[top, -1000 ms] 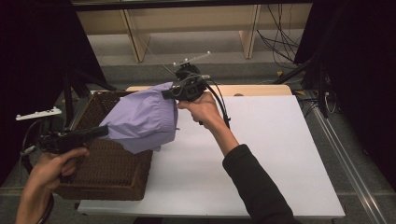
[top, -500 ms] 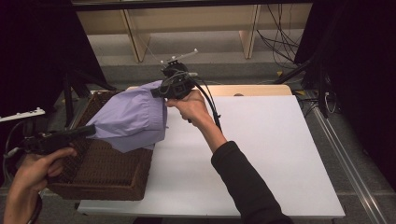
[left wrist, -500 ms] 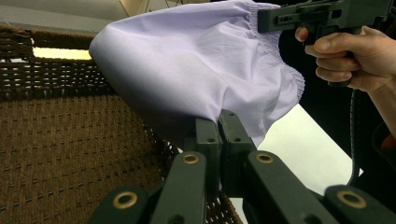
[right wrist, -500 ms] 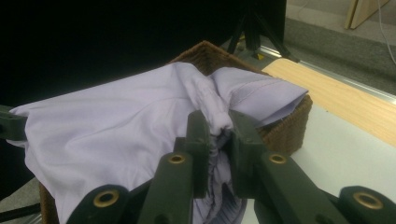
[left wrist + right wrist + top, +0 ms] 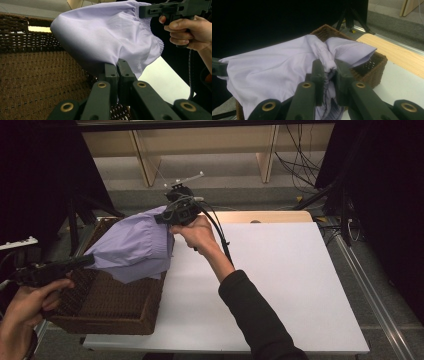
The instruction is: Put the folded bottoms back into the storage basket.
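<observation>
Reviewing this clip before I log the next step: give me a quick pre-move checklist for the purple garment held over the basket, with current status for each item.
1. Left gripper clamped on the purple garment: ok, jaws closed on a fold of fabric.
2. Right gripper clamped on the garment: ok, bunched cloth pinched between its jaws.
3. Garment lifted out of the wicker basket: ok, it hangs spread between both grippers above the basket.
4. White table surface beside the basket open for laying it down: ok.
5. Anything left inside the basket: cannot tell, the garment covers part of it.
</observation>
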Action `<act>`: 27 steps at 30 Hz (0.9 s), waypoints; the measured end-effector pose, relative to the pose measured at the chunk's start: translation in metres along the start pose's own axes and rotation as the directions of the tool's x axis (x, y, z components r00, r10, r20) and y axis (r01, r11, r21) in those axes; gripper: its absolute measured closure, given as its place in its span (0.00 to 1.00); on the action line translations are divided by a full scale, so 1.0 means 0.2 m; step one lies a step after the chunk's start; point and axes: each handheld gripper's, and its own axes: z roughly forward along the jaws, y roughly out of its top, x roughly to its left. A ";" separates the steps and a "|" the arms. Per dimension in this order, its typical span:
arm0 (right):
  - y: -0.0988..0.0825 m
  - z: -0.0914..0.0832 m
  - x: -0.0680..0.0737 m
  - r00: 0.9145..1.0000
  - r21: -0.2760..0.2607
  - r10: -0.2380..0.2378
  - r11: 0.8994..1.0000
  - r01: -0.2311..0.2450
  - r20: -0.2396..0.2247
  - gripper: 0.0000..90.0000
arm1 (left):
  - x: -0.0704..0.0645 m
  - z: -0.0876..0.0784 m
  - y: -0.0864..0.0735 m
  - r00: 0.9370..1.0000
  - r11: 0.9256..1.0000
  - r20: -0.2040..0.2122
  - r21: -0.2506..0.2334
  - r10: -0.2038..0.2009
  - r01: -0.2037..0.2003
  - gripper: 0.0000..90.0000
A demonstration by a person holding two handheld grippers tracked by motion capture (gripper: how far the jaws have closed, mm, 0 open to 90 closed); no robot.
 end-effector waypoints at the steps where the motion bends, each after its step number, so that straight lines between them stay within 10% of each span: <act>1: 0.00 0.00 0.00 1.000 0.000 -0.001 1.000 0.001 0.000 0.90 | 0.00 -0.01 0.00 1.000 1.000 -0.002 -0.001 -0.001 0.001 0.98; 27: 0.01 0.17 0.05 1.000 0.008 0.009 1.000 -0.009 -0.009 0.90 | 0.12 -0.06 -0.03 0.997 1.000 -0.071 0.017 -0.023 0.024 0.98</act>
